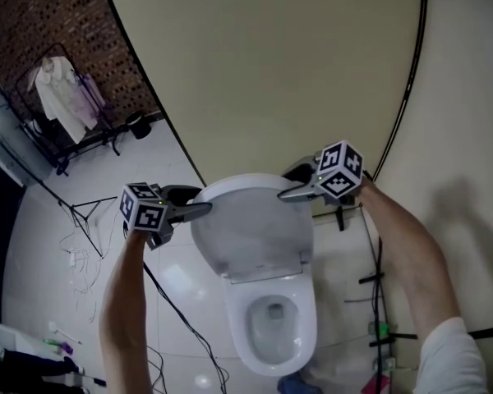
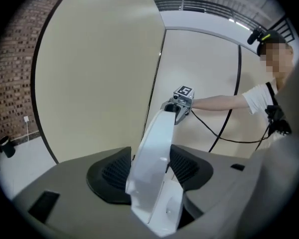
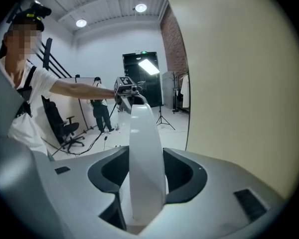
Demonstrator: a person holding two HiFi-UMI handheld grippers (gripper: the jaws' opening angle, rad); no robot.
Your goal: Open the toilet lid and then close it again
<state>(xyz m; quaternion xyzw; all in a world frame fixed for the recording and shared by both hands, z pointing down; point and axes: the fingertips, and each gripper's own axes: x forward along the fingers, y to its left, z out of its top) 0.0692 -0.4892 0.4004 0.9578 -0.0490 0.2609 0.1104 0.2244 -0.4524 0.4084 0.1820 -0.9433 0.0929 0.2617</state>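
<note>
While the toilet lid (image 1: 251,228) stands raised above the open bowl (image 1: 273,322), the left hand-held gripper (image 1: 204,209) is clamped on its left edge, one jaw against each face. On the opposite edge, close to the beige wall (image 1: 296,56), the right hand-held gripper (image 1: 286,194) pinches the lid the same way.

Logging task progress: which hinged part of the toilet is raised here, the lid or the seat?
The lid: it stands raised, its side edges pinched by the left tool and the right tool, while the seat lies flat below it.
</note>
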